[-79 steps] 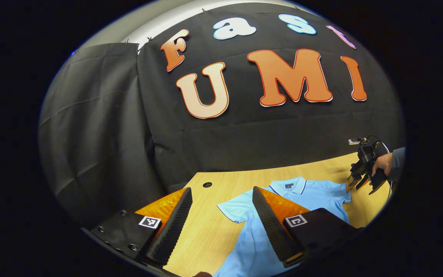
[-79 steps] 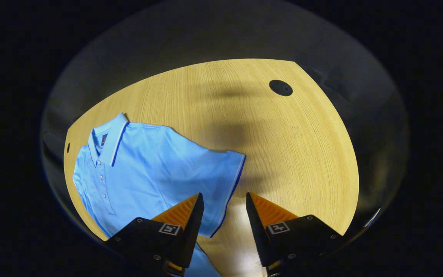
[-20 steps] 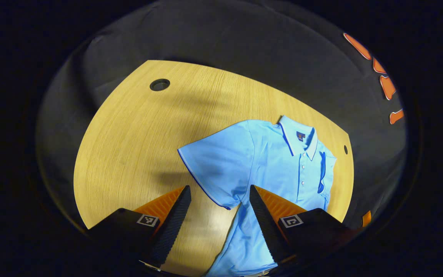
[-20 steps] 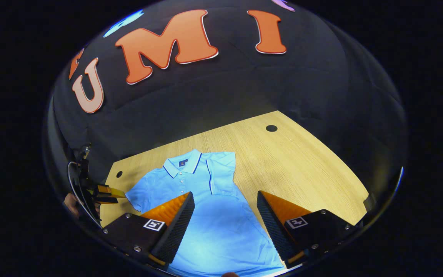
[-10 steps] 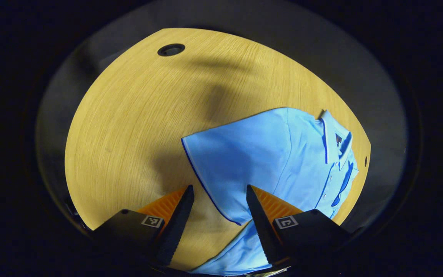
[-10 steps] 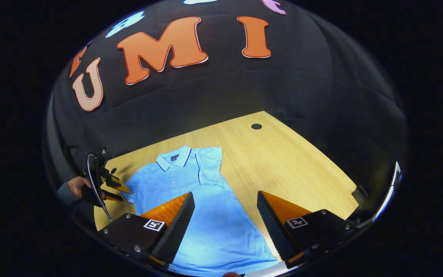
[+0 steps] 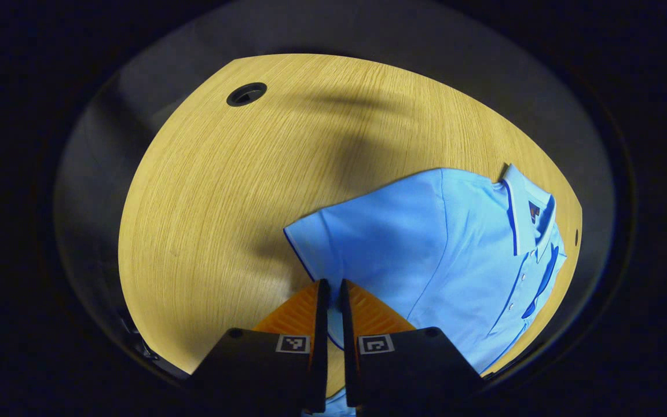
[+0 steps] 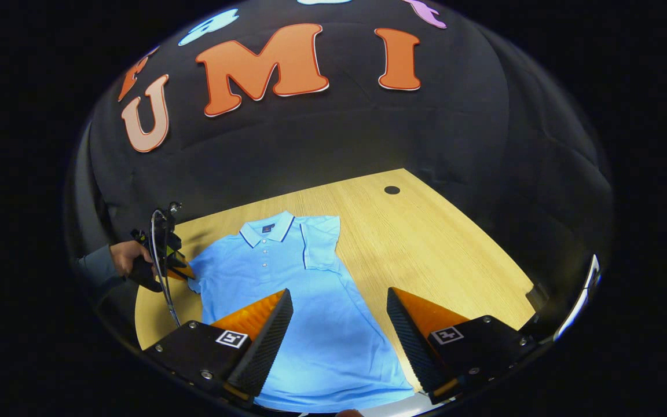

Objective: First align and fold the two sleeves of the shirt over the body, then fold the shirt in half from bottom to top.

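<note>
So, left gripper (image 7: 333,285) pinched shut on shirt (image 8: 287,272) sleeve edge (image 7: 310,263), right gripper (image 8: 339,295) wide open above the table (image 8: 426,243).

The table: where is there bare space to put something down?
Bare wood lies on the table between the shirt and the round hole, and again in the left gripper view between the other hole and the sleeve. It is crowded where the left claw pinches that sleeve's edge.

My left gripper's (image 7: 329,289) fingers hide the polo shirt's (image 7: 426,255) sleeve edge; I can't confirm the pinch
</note>
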Action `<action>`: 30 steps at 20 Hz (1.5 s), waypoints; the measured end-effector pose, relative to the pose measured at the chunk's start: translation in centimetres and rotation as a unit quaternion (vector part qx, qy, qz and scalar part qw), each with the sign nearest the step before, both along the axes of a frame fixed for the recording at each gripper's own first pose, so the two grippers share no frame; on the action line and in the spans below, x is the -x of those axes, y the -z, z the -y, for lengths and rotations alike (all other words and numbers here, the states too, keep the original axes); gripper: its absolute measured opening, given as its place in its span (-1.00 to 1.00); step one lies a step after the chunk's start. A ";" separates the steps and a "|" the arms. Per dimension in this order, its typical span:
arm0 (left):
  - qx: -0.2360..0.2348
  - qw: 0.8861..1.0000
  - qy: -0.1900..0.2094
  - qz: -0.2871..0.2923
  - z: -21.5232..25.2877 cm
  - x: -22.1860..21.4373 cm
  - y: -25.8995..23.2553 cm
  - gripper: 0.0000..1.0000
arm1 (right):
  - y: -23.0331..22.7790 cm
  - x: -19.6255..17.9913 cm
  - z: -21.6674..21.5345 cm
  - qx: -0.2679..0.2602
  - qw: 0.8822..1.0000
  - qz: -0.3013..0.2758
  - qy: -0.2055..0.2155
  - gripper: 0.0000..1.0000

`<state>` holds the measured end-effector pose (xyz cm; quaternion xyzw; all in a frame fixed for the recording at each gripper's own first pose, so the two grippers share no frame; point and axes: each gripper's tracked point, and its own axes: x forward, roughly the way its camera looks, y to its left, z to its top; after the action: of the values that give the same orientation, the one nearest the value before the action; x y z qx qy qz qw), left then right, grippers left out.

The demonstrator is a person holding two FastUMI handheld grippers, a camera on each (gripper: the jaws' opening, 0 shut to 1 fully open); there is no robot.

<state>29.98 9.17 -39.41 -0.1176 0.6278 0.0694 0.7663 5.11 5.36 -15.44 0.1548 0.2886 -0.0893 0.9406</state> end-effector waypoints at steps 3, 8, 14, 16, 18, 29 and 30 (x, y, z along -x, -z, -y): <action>0.022 0.999 0.016 0.020 1.1 -0.5 -0.3 -0.78 | 0.0 0.5 0.2 -0.001 1.000 0.001 0.000 0.98; 0.019 0.993 0.079 0.086 3.1 -2.8 -3.9 -0.79 | 0.9 1.6 1.3 -0.002 1.000 -0.007 0.014 0.97; -0.003 0.976 0.168 0.140 7.6 -4.9 -7.5 -0.79 | 1.7 3.2 2.0 -0.007 0.999 -0.015 0.031 0.97; 0.003 0.970 0.193 0.149 9.6 -5.3 -8.2 -0.78 | 1.8 3.7 2.2 -0.005 0.999 -0.018 0.036 0.98; 0.025 0.966 0.208 0.151 12.1 -5.1 -8.5 -0.79 | 2.2 4.3 2.2 -0.006 0.999 -0.023 0.039 0.97; 0.120 0.928 0.267 0.231 16.3 0.3 -14.4 0.79 | 3.3 5.7 1.9 -0.013 0.999 -0.033 0.006 0.97; 0.114 0.929 0.262 0.236 15.6 1.3 -14.9 0.98 | 3.7 5.9 1.9 -0.015 0.999 -0.036 -0.005 0.97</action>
<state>28.67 -6.41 -24.55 -0.0486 0.4406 -0.2356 0.8648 -0.75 3.44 -19.11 0.1638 0.3243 -0.0855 0.9277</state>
